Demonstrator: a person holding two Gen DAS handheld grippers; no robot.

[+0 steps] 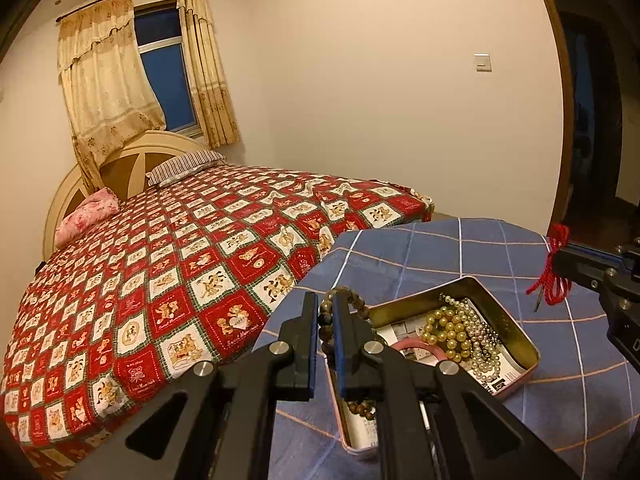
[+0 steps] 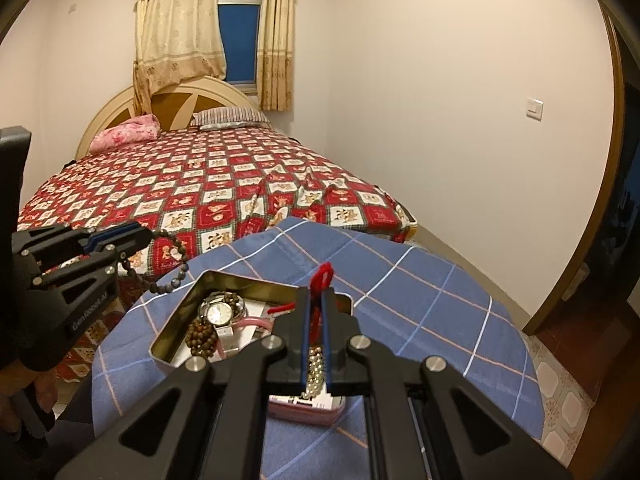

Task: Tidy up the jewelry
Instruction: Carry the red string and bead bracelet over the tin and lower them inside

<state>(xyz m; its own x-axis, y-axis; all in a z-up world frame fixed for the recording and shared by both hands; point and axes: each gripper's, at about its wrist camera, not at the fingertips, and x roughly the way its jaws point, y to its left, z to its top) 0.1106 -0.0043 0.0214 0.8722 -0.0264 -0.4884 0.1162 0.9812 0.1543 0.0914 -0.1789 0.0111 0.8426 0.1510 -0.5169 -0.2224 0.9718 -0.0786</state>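
Home bedroom, quilted bed, curtained window

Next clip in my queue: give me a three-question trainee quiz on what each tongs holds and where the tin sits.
1. True or false: the left tongs are shut on the brown bead bracelet.
2. The right tongs grip what? A) pearl necklace B) red cord C) wristwatch
3. Fill in: the open tin rests on a ____ checked cloth.

Key
1. True; the bracelet hangs from the closed tips in the right wrist view.
2. B; the red cord loops above the tips, while the pearl necklace and wristwatch lie in the tin.
3. Blue; the blue checked cloth lies beside the bed.
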